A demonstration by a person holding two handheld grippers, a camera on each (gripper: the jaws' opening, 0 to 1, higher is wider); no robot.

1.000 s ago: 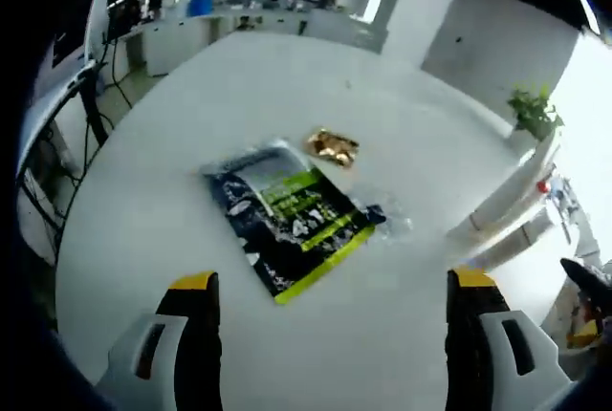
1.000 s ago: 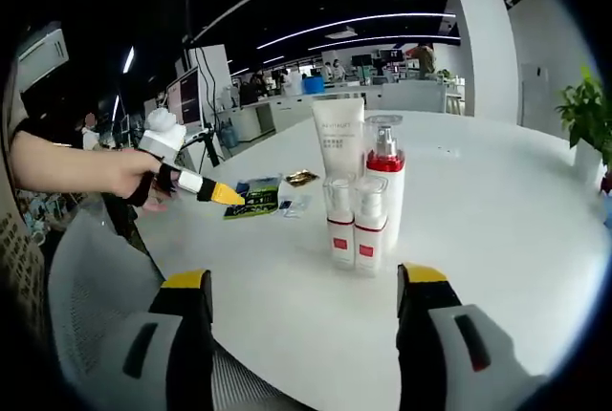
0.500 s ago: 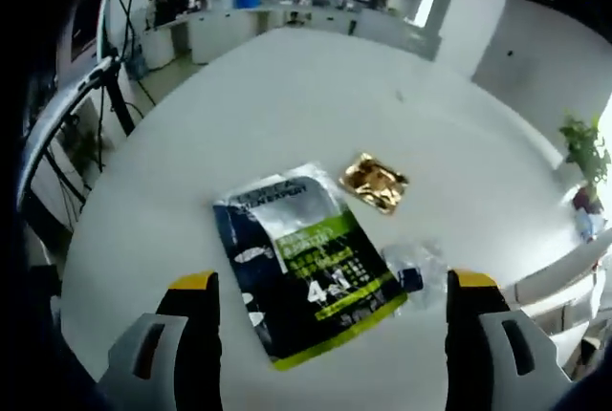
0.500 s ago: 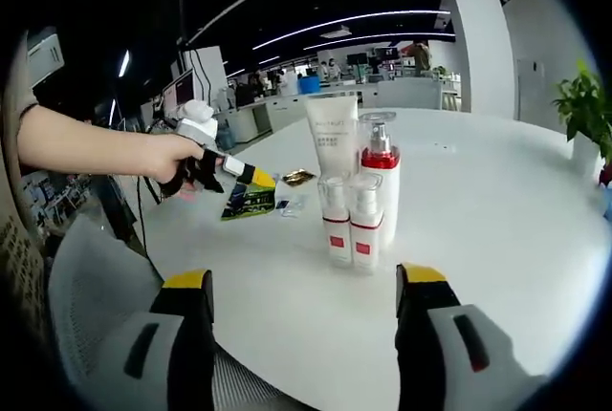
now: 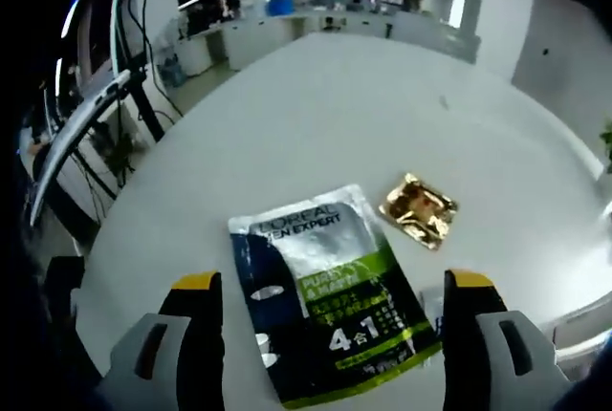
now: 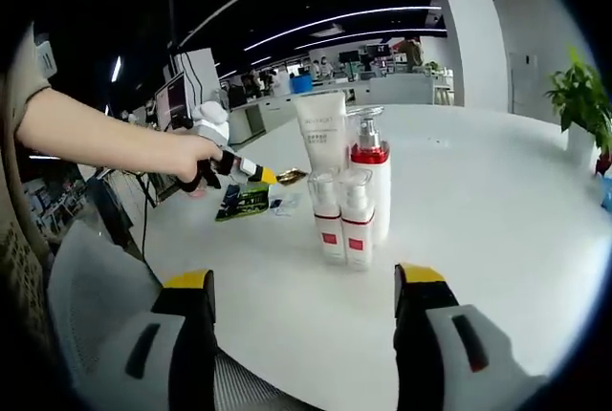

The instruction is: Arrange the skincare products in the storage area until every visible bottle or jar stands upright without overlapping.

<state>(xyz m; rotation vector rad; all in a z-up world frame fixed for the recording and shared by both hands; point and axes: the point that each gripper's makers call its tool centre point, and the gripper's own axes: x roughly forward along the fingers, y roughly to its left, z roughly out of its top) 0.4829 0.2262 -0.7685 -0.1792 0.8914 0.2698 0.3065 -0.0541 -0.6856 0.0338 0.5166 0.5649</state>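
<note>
Bottles [image 6: 346,196] stand upright, grouped on the white table [image 6: 497,201]; sachets [image 5: 330,301] lie flat. Left gripper [image 5: 325,335] and right gripper [image 6: 301,320] both gape empty.

Left gripper [image 5: 325,296] hovers with jaws wide apart, held out by the person's hand [image 6: 191,158]; right gripper [image 6: 301,287] likewise gapes empty.

The left gripper [image 6: 256,173] is pushing further in over the dark green sachet [image 5: 330,304], and in the right gripper view the hand [image 6: 196,160] holding it is now reaching out above that sachet on the white table [image 6: 497,210]. In the left gripper view the sachet is sliding down between the spread jaws, the gold packet [image 5: 418,210] following it nearer.
</note>
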